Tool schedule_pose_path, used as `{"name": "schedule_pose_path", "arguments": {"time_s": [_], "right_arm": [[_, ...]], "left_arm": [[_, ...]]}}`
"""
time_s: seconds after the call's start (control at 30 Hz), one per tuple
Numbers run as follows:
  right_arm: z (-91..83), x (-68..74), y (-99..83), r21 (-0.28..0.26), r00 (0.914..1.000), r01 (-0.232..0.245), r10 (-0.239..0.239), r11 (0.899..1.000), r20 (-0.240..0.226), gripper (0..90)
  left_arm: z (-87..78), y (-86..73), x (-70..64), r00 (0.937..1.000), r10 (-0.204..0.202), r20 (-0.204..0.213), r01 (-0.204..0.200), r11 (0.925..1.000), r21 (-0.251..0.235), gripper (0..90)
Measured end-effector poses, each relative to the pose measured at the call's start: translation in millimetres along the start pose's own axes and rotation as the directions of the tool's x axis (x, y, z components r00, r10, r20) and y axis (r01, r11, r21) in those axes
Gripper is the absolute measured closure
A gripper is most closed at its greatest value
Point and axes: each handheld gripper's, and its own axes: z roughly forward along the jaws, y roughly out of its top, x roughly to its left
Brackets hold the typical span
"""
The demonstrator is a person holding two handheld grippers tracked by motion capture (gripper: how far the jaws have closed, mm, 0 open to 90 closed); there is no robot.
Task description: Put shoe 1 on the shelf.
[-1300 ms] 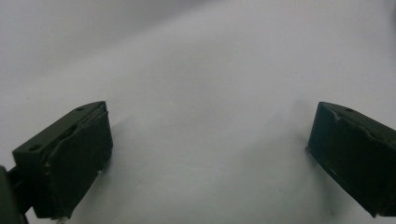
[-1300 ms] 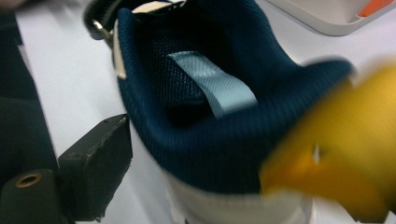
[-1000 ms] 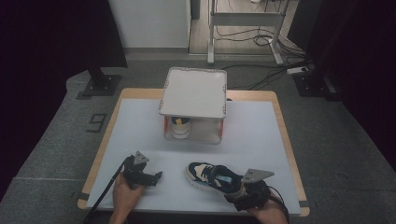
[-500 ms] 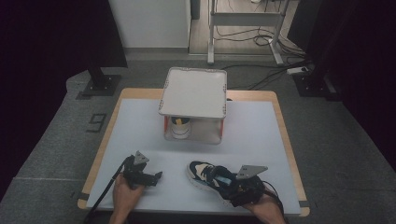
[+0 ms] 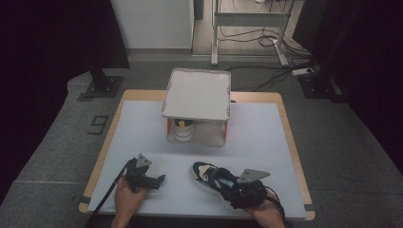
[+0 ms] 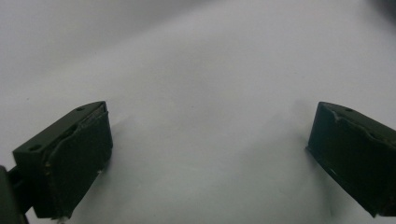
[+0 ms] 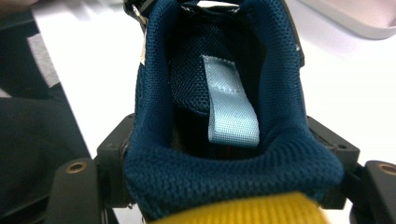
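Two grippers sit low in the high view, one at each side of the lower edge of the white table top [image 5: 142, 128]. The right gripper [image 5: 240, 191], at the lower right of that frame, is clamped on the heel end of a shoe [image 5: 211, 176] — the right gripper view shows what the overhead picture cannot: its jaws stand on either side of the padded collar, pressing the dark blue mesh lining between them. That close view also looks straight down into the shoe [image 7: 219, 93], where a pale blue fabric loop [image 7: 229, 103] hangs on the inner back of the tongue and a yellow band crosses the bottom edge of the frame.

The left gripper [image 5: 154, 181], at the lower left of the high view, lies well apart from the shoe. Its own view shows both black jaws spread wide, with bare white table surface between them and nothing held.

From above, the shoe's long axis runs diagonally, heel at the lower right inside the gripper and toe pointing toward the upper left. It is a sneaker with cream and dark panels, a pale sole edge and a blue inside.

Further up the frame, a box [image 5: 197, 128] with a grey lid stands in the middle of the table; a second shoe [image 5: 183, 130] shows through its open front.
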Motion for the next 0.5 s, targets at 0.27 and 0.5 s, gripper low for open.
{"name": "schedule_pose_path", "arguments": {"time_s": [0.27, 0.5], "right_arm": [[-8.7, -7.5, 11.7, -0.054, 0.9977, -0.035, 0.038, 0.998, 0.055, 26.2], [-8.5, -20.1, 24.0, -0.089, 0.9909, -0.076, 0.085, 0.993, 0.104, 26.0]], "left_arm": [[0.0, 0.0, 0.0, 1.0000, 0.000, 0.000, 0.000, 1.0000, 0.000, 0.0], [0.0, 0.0, 0.0, 1.0000, 0.000, 0.000, 0.000, 1.0000, 0.000, 0.0]]}}
